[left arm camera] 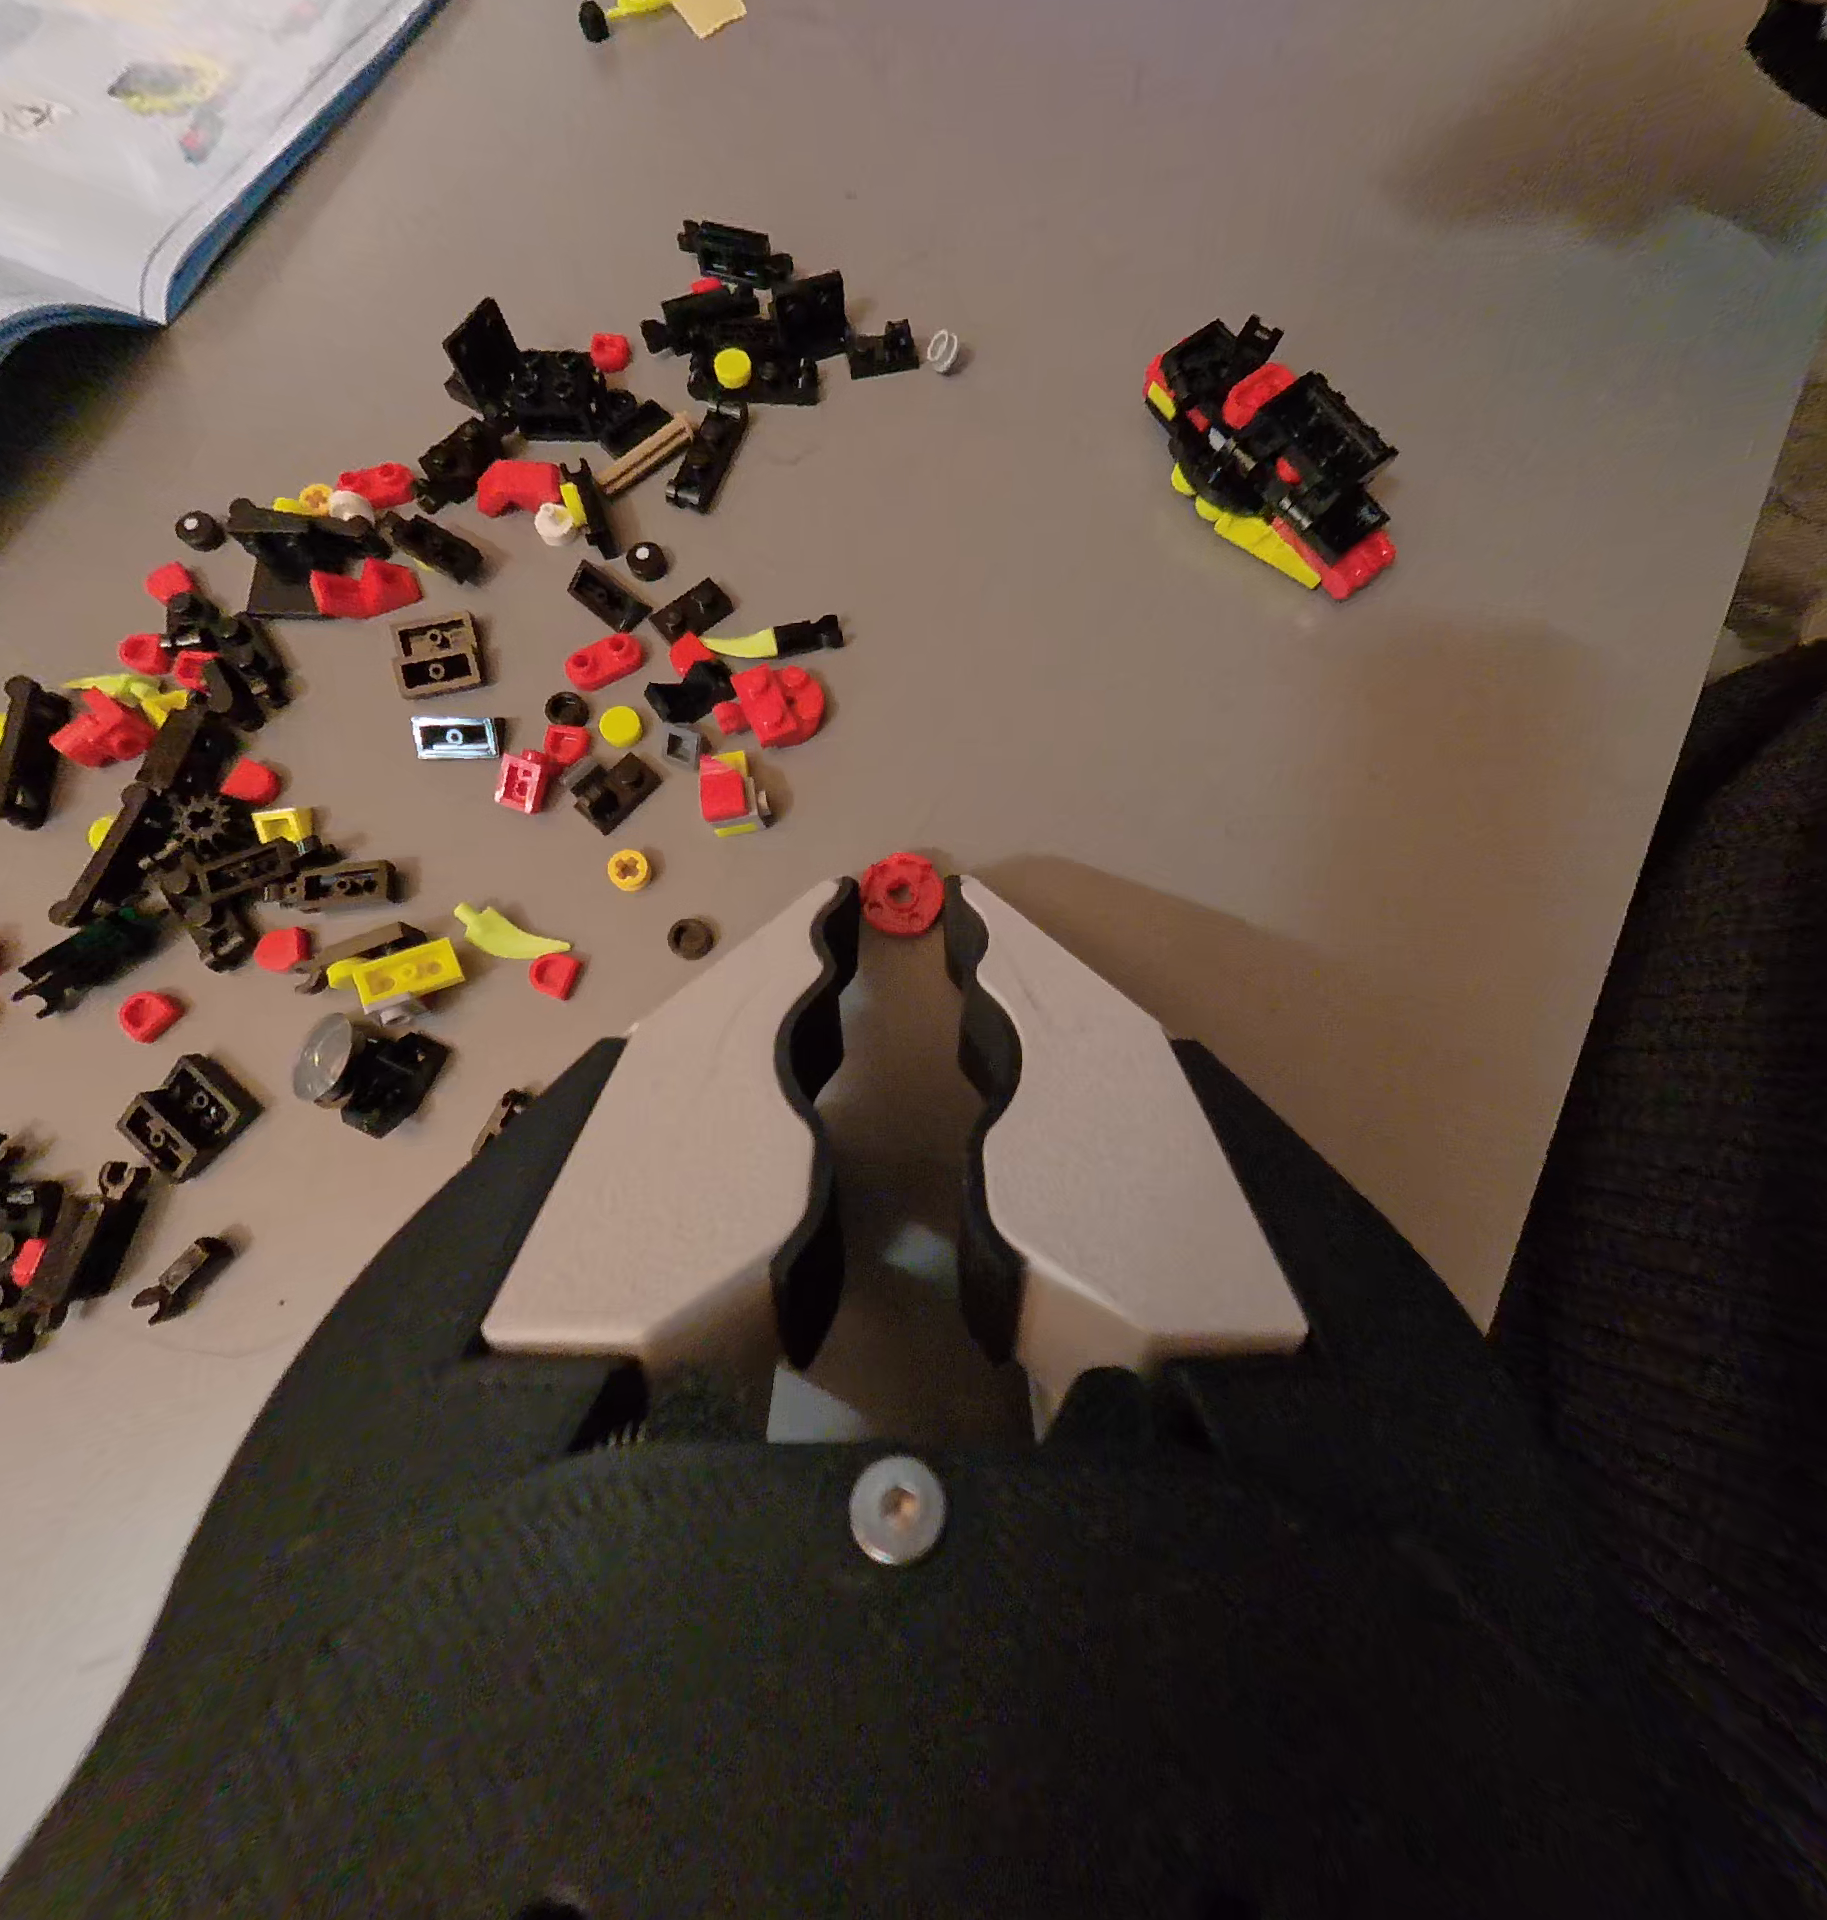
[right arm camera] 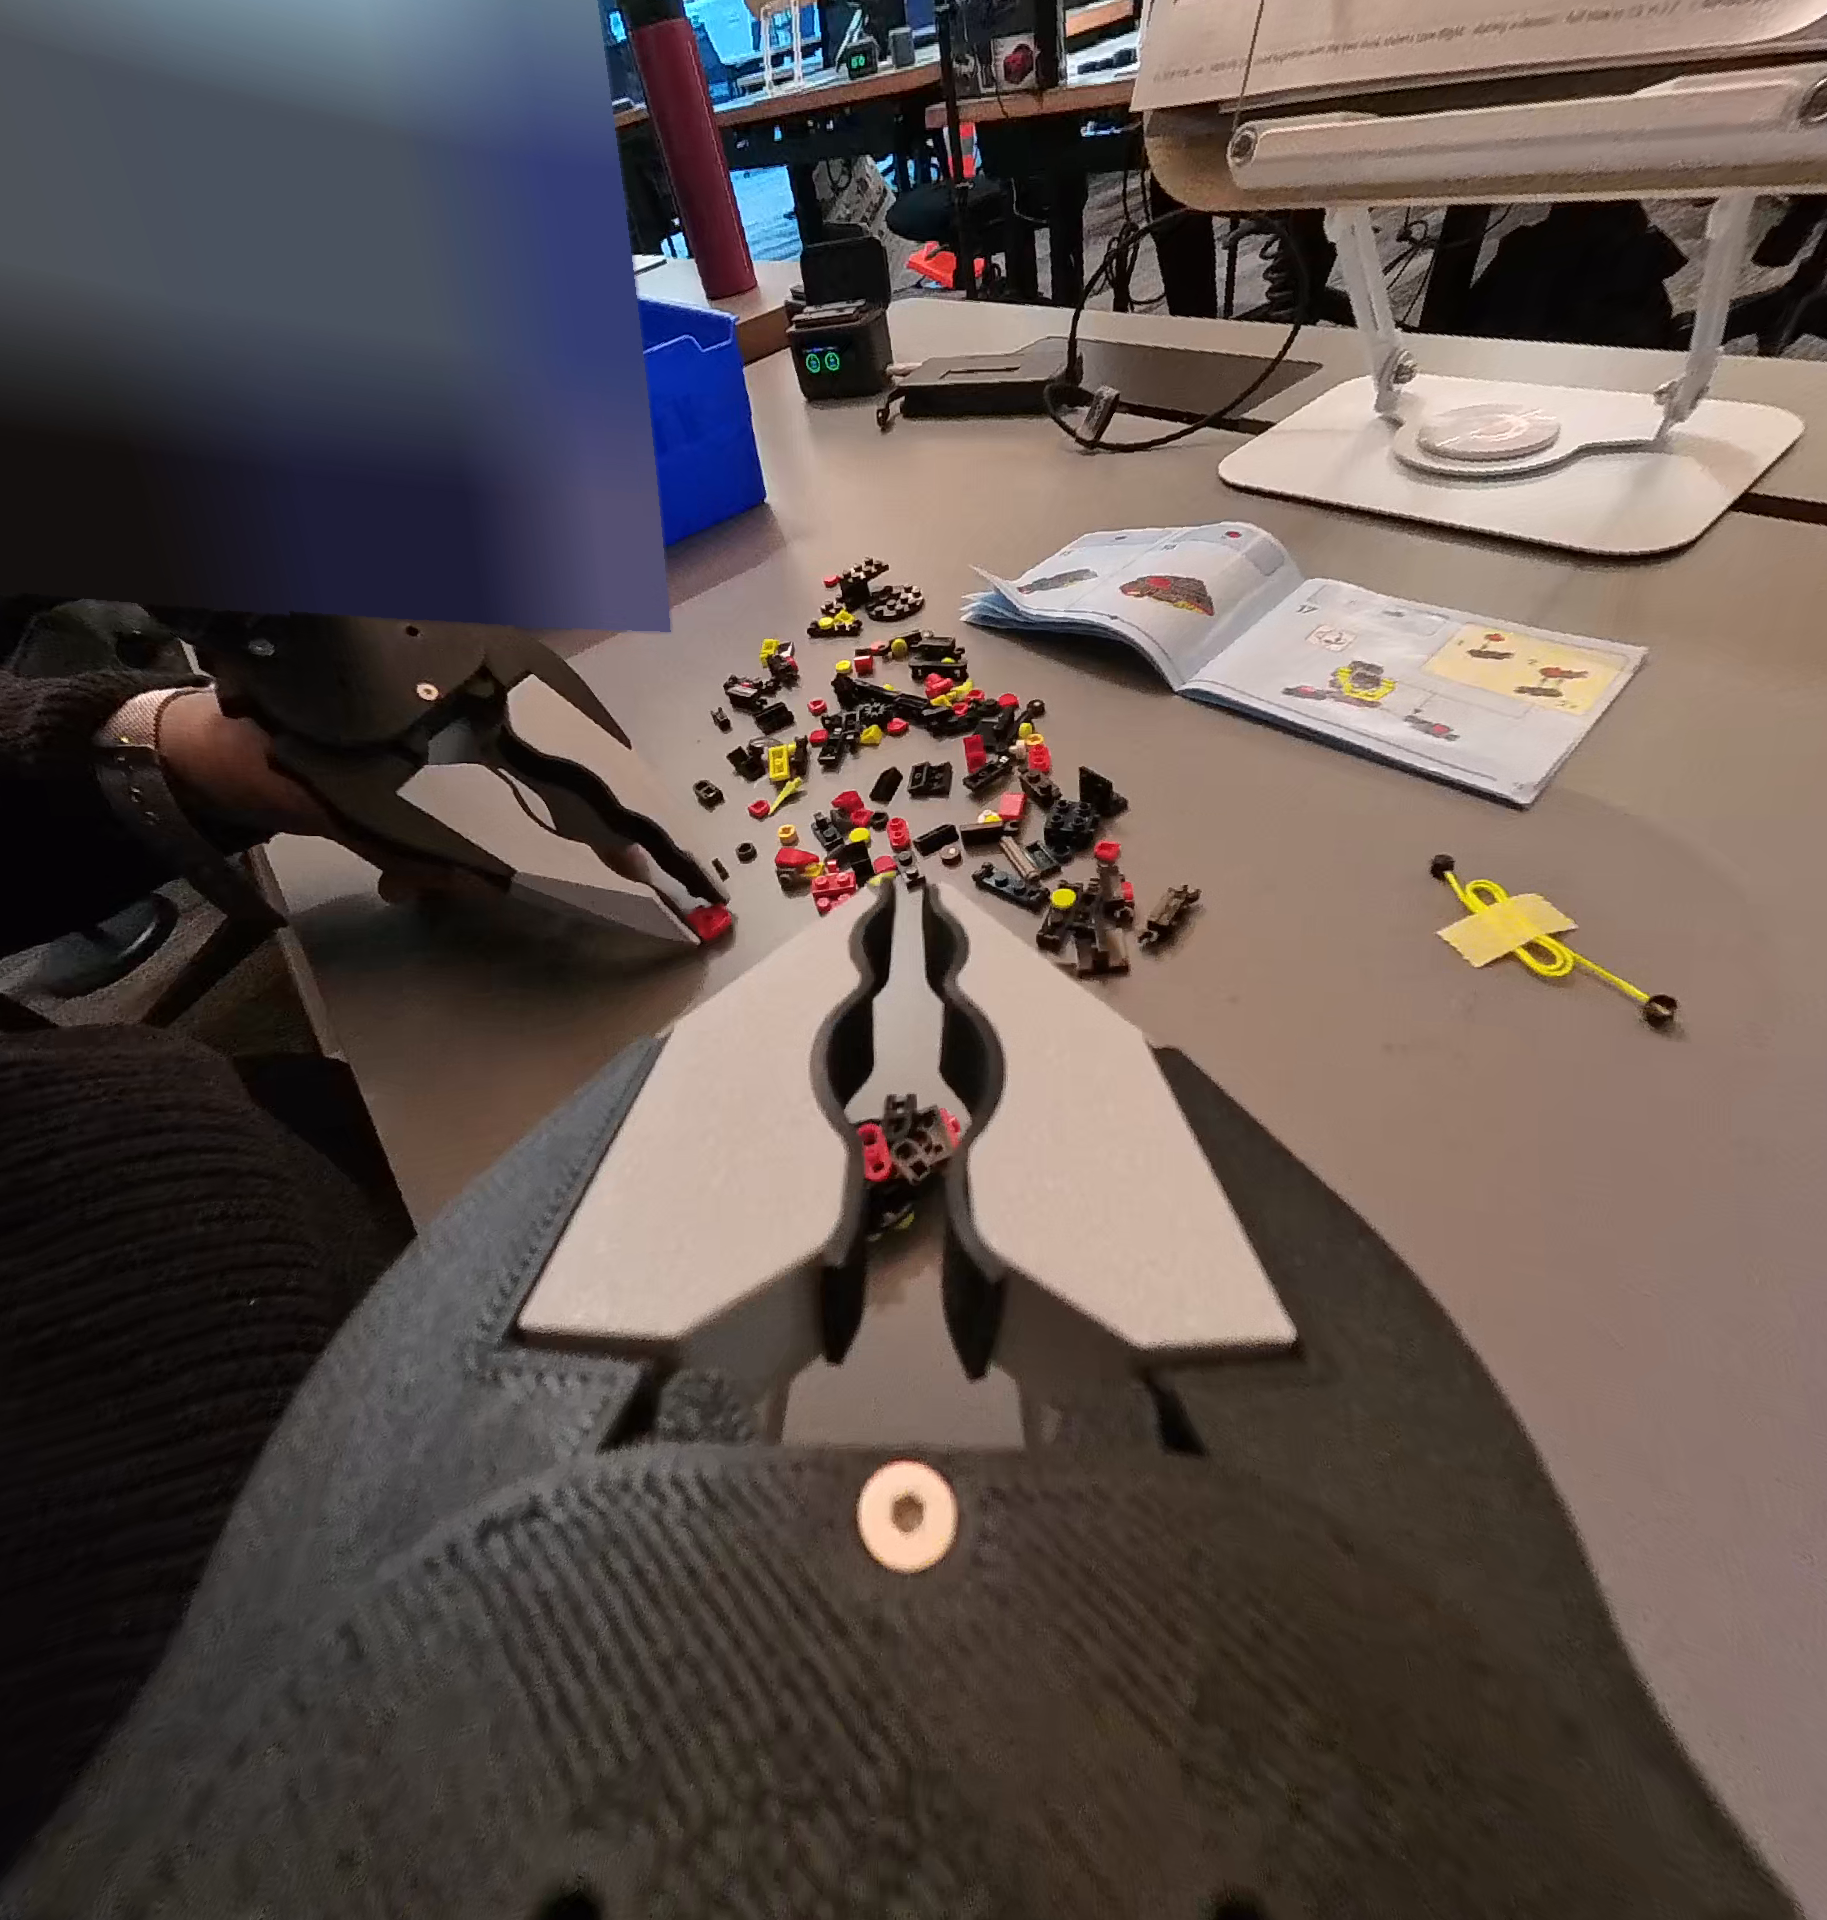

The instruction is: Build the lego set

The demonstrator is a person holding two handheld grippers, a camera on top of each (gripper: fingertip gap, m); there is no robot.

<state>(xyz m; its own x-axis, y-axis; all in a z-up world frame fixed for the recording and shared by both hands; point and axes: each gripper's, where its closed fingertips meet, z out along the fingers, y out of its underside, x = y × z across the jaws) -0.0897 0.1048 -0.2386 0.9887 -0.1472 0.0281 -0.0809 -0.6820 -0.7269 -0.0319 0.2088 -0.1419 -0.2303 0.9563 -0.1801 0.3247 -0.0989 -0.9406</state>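
Left wrist view, jaws pinching red round piece (left arm camera: 900, 894), table edge (left arm camera: 1657, 831) close right

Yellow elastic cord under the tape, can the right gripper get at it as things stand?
Probably yes. The yellow elastic cord lies on bare table right of the right gripper, nothing between them; the loose bricks sit off that path. Its fingertips stand almost together, so they would need to open.

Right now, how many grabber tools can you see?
2. The left hand-held gripper has a red round piece between its tips at the near table edge. The right hand-held gripper points at the loose brick pile, almost shut.
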